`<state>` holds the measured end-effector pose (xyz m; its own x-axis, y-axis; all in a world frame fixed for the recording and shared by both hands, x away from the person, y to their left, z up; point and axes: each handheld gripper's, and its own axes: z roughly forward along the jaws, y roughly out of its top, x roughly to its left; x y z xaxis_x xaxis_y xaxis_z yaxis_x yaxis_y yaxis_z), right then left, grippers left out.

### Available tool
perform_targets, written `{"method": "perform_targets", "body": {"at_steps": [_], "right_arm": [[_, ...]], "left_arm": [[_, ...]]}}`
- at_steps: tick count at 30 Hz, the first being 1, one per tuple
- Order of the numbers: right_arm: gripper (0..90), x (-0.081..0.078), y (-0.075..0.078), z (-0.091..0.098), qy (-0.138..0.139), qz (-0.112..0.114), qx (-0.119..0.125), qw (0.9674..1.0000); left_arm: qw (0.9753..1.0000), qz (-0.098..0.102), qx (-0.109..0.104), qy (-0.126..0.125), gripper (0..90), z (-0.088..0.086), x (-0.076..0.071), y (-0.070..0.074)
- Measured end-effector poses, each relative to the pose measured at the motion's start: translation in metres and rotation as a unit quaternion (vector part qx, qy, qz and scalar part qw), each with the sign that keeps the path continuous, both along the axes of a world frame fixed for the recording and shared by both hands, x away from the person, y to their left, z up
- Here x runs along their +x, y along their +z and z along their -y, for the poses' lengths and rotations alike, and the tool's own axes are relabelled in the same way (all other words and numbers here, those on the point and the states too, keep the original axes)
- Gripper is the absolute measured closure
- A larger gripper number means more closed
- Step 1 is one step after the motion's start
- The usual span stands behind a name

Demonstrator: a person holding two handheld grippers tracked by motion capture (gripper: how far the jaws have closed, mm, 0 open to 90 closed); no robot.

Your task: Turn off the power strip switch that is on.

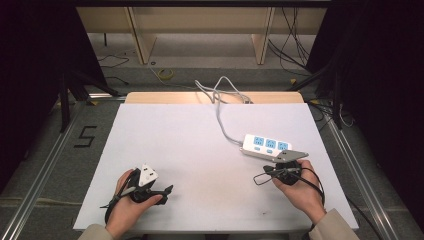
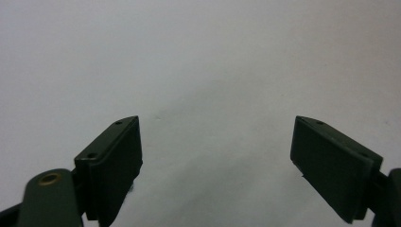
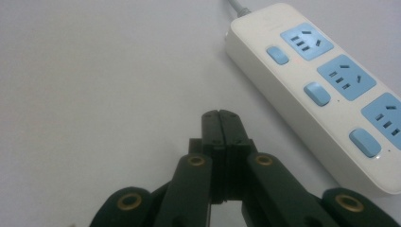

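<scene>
**Power strip untouched; right gripper nearest, pressed shut**

High view: white power strip lies on the right half of the white table, three blue sockets up, its grey cord running off the far edge. Right gripper sits just near of the strip's near end, close to it; whether it touches is hard to say from up here. Left gripper rests well apart on the near left, pointing right, nothing by it. Judgement: work on the strip is at its start. No switch pressed as far as can be seen, nothing plugged in, all of it left to do.

Left gripper view: jaws stand wide apart over bare table, nothing between them. This confirms the spread, which the high view leaves blurry.

Right gripper view: jaws closed flat together, holding nothing, the tip just left of the strip and apart from it by a strip of bare table. This settles the doubt from above. It also shows the three blue rocker switches, one beside each socket, the nearest closest to the tip; overhead they are specks. A closed tip suits a switch press next.
</scene>
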<state>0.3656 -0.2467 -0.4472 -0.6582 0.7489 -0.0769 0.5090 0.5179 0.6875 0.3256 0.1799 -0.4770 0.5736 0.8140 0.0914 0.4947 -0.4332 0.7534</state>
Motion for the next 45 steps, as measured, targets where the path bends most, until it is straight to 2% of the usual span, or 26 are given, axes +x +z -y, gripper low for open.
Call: {"method": "perform_targets", "body": {"at_steps": [45], "right_arm": [[90.0,0.031,0.004,-0.010,-0.002,-0.008,-0.020,0.9998]], "left_arm": [[1.0000,0.001,0.000,-0.002,17.3,0.002,0.001,0.000]]}}
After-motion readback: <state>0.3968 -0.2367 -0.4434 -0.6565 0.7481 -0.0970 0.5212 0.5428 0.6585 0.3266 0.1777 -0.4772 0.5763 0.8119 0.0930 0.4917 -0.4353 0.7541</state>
